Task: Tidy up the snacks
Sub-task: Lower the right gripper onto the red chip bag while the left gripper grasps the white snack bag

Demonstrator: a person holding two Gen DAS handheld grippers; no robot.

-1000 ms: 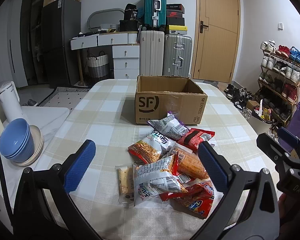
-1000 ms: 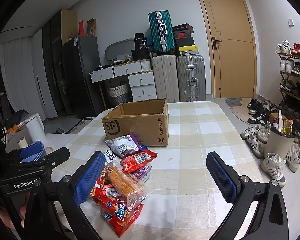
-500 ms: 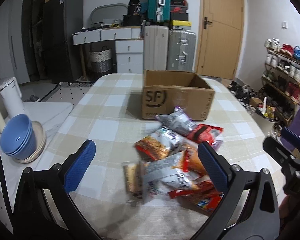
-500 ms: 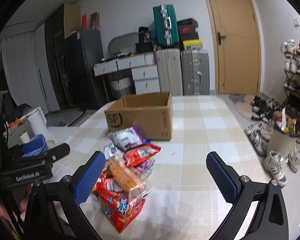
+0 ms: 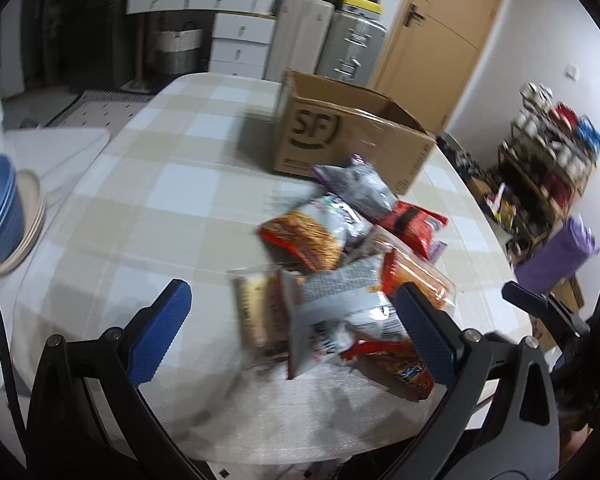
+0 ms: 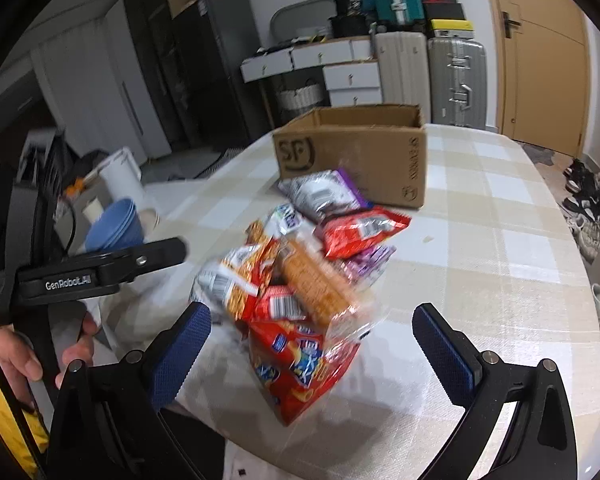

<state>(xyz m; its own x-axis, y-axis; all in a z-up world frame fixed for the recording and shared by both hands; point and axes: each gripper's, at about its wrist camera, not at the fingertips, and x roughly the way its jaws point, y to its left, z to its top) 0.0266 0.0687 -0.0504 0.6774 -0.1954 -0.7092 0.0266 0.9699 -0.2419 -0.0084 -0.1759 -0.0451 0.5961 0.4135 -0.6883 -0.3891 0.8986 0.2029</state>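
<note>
A pile of snack packets (image 5: 340, 264) lies on the checked table (image 5: 148, 208), in front of an open cardboard SF box (image 5: 340, 140). It holds red, orange, grey and purple bags and a clear pack of biscuits (image 5: 256, 312). My left gripper (image 5: 292, 332) is open and empty, low over the near end of the pile. In the right wrist view the pile (image 6: 304, 280) and the box (image 6: 356, 152) show too. My right gripper (image 6: 312, 344) is open and empty, just over a red bag (image 6: 300, 368) at the pile's near end.
Blue bowls on plates (image 5: 0, 208) stand on a white side surface to the left, with a white kettle (image 6: 120, 176) beside them. Suitcases (image 6: 456, 80), drawers and a door stand behind the table. A shoe rack (image 5: 552, 152) is at the right.
Both grippers have moved forward and down toward the snack pile, and both views tilt downward. The jaws stay open. The snacks and the box have not moved.
</note>
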